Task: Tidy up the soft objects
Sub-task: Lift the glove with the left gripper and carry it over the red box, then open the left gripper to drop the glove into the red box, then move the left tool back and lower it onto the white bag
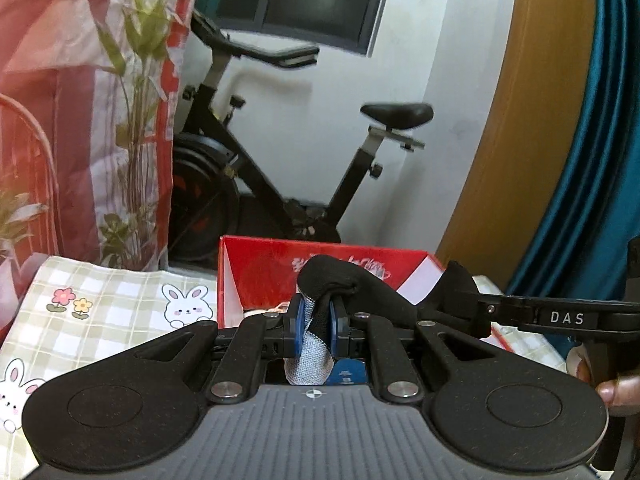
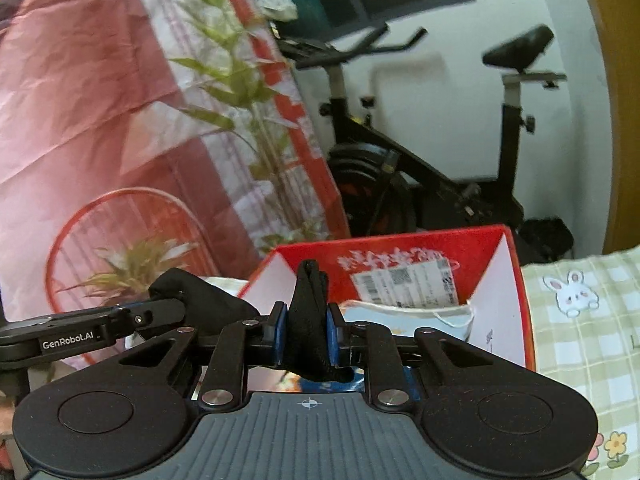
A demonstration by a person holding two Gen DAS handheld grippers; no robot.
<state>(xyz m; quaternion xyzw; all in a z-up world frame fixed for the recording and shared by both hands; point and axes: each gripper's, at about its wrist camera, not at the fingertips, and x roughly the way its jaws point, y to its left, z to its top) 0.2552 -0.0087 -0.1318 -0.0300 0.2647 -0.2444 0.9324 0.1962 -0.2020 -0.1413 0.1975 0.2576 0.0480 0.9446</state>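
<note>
— What's the left gripper (image 1: 316, 326) got?
— A black sock (image 1: 352, 292) with a grey cuff, jaws pinching it.

— And the right gripper (image 2: 306, 330)?
— Its jaws are clamped on the sock's other end, so it stretches between both, held up just before the red box (image 2: 496, 280) on the checked table (image 2: 580, 340).

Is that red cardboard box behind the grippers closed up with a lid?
No, the red cardboard box stands open at the top, showing its white inner walls and a white paper bag inside.

Box (image 1: 280, 272) on tablecloth (image 1: 100, 312), before bike (image 1: 280, 152)
</note>
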